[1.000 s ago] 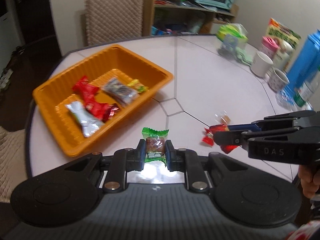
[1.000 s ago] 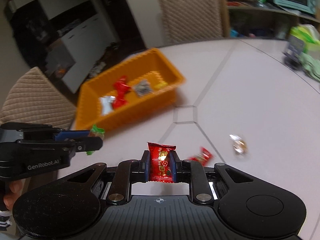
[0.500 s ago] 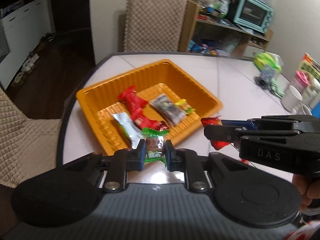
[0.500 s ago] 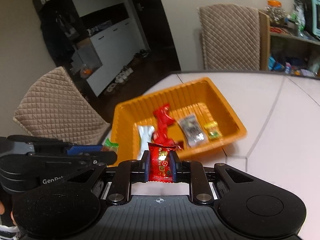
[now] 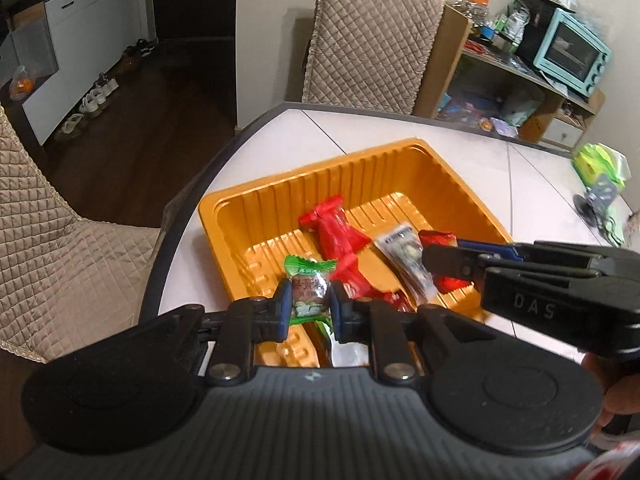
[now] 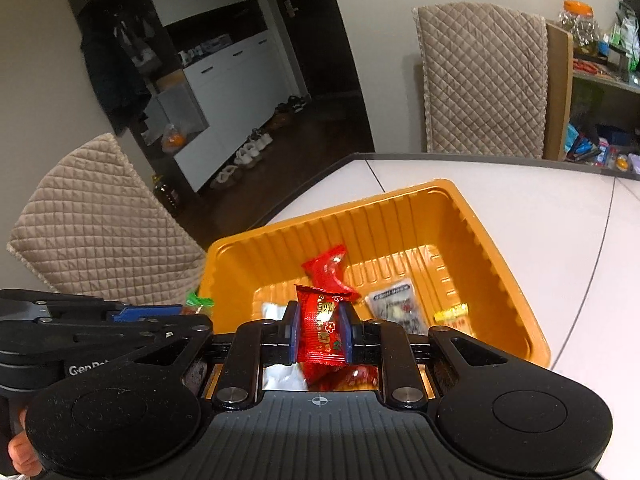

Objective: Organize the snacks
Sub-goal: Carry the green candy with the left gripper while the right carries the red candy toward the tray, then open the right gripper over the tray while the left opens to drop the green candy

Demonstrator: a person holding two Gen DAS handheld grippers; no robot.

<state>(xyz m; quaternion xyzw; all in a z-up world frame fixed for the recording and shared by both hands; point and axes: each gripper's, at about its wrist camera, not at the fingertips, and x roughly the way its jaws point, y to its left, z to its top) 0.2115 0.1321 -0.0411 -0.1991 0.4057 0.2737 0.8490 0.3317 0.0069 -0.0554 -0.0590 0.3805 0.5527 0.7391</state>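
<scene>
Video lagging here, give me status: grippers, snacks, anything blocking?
Left gripper shut on green candy. Right gripper shut on red candy. Both over orange tray. Nothing blocking.

Orange tray [image 5: 256, 204] holds red, silver, yellow snacks — green-wrapped candy [image 5: 310, 290] and red packet [image 6: 321, 330] pinched upright above it.

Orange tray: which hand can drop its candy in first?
Probably the right. The right gripper holds its red candy over the orange tray; the left gripper with the green candy hangs nearer the rim.
</scene>
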